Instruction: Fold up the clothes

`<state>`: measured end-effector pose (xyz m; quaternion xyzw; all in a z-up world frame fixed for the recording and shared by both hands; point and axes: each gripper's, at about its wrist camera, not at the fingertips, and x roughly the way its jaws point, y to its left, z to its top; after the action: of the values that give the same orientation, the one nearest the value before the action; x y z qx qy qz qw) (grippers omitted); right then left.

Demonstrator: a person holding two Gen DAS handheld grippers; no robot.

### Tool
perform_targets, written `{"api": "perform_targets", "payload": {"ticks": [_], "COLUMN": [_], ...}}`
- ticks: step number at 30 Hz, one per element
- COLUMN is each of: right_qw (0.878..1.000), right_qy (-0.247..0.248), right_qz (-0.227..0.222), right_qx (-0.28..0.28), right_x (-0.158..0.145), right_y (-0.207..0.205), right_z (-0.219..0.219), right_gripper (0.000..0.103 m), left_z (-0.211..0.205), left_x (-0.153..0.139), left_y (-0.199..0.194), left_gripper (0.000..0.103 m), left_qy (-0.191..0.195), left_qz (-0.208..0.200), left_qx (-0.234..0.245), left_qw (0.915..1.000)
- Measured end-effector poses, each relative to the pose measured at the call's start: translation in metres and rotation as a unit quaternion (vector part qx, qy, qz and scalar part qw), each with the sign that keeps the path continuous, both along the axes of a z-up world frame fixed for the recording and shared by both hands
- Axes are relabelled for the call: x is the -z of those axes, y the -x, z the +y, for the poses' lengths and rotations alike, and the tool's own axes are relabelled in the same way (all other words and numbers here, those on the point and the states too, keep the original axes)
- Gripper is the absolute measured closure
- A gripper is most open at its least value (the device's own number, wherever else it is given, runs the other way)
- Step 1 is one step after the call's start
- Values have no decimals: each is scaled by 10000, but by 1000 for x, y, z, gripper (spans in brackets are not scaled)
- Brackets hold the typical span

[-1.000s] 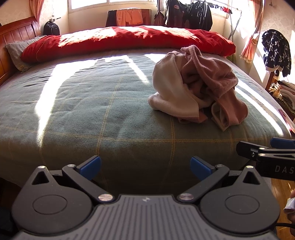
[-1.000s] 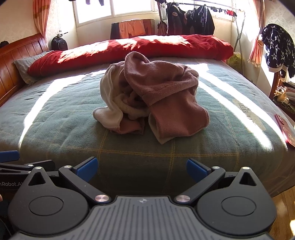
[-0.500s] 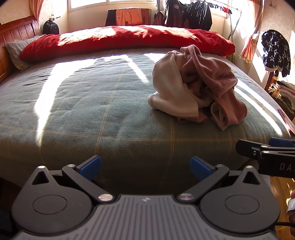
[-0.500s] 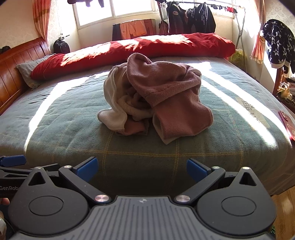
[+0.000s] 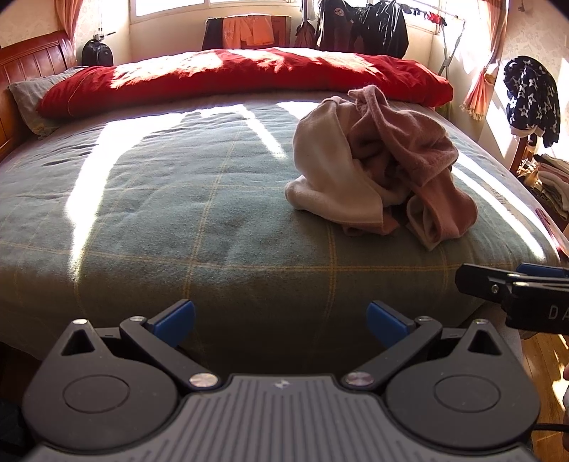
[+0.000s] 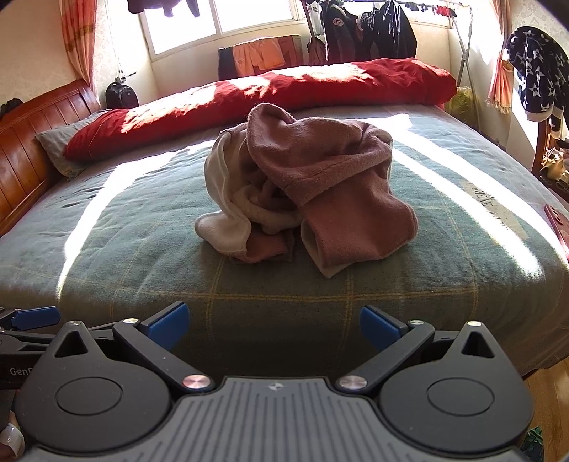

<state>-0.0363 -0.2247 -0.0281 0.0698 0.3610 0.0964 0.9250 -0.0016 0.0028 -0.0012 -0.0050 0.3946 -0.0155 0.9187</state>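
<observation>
Right wrist, crumpled garment (image 6: 313,199) (pink) on bed (image 6: 142,248)

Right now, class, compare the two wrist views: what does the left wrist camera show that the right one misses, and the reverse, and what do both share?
Only the left wrist view shows the stack of folded clothes at the far right edge. Only the right wrist view shows the dark garments hanging at the window top and printed lettering on the bedcover. Both show the crumpled pink and cream fleece garment on the green checked bedcover, the long red quilt, and open jaws holding nothing.
</observation>
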Motion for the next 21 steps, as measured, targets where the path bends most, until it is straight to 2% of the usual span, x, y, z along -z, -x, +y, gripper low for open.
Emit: {"api": "perform_targets", "payload": {"ticks": [14, 21], "right_qw": [9988, 9989], "right_qy": [-407, -396], "right_qz": [-226, -181], "right_qx": [-142, -145], "right_x": [-6, -4], "right_y": [4, 3], "right_z": [-5, -2], "right_gripper": [0, 0], "left_z": [-2, 0], "left_x": [0, 2], "left_y": [1, 1], "left_gripper": [0, 0], "left_qy": [-25, -19], "left_qz": [-27, 6], "left_qx": [22, 17], "left_qw": [10000, 10000]}}
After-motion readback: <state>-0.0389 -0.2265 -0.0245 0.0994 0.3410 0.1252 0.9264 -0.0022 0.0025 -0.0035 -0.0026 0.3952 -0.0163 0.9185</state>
